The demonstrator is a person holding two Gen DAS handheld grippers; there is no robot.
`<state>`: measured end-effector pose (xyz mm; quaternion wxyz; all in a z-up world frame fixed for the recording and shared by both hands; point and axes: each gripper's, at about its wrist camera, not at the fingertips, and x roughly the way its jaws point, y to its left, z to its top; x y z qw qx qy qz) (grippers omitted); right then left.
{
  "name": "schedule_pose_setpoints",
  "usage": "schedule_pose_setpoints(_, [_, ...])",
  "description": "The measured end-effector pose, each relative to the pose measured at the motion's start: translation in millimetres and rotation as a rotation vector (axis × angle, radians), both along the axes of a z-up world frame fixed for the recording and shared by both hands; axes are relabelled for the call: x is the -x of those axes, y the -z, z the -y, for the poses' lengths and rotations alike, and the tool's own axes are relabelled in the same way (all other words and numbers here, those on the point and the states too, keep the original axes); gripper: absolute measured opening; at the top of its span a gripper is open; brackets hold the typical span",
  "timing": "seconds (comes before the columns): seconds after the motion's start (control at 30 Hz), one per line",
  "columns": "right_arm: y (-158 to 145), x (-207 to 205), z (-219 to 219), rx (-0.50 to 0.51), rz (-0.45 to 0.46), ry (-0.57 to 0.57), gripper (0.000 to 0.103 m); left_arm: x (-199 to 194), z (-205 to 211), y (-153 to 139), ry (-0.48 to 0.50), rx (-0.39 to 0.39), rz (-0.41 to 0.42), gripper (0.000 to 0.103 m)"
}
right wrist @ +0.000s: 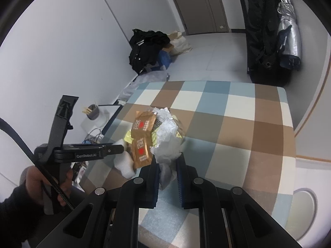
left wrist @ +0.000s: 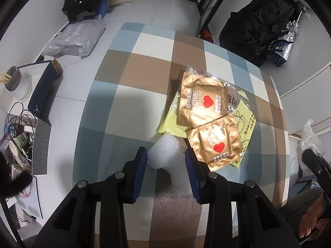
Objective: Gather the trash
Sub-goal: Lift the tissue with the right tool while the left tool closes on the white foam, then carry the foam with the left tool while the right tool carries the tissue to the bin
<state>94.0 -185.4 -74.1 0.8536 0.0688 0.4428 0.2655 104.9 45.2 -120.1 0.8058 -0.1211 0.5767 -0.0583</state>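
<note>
Foam piece (left wrist: 163, 153) between left gripper (left wrist: 166, 155) fingers, unpinched

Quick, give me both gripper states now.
Left gripper: open, fingers straddling the white foam piece, not clamped.
Right gripper: shut on the crumpled white paper.

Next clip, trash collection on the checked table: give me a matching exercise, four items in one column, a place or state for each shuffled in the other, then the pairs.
Items
1. white foam piece
2. crumpled white paper
3. larger gold wrapper
4. green sheet

Places or states
A. at the bottom of the pile, under the gold wrappers
B. between the open left gripper's fingers
C. held in the right gripper
D. on top of the pile, red heart facing up

Pairs: 1-B, 2-C, 3-D, 4-A
</note>
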Motion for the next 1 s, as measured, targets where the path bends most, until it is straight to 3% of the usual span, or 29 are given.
schedule_pose_setpoints(0.5, [-10,10,13,-0.010,0.033,0.012,0.014,3,-1,-5,-0.038,-0.014,0.010,0.023])
schedule_pose_setpoints(1.0, [-13,13,16,-0.008,0.053,0.016,0.014,6,8,-16,0.011,-0.028,0.051,0.012])
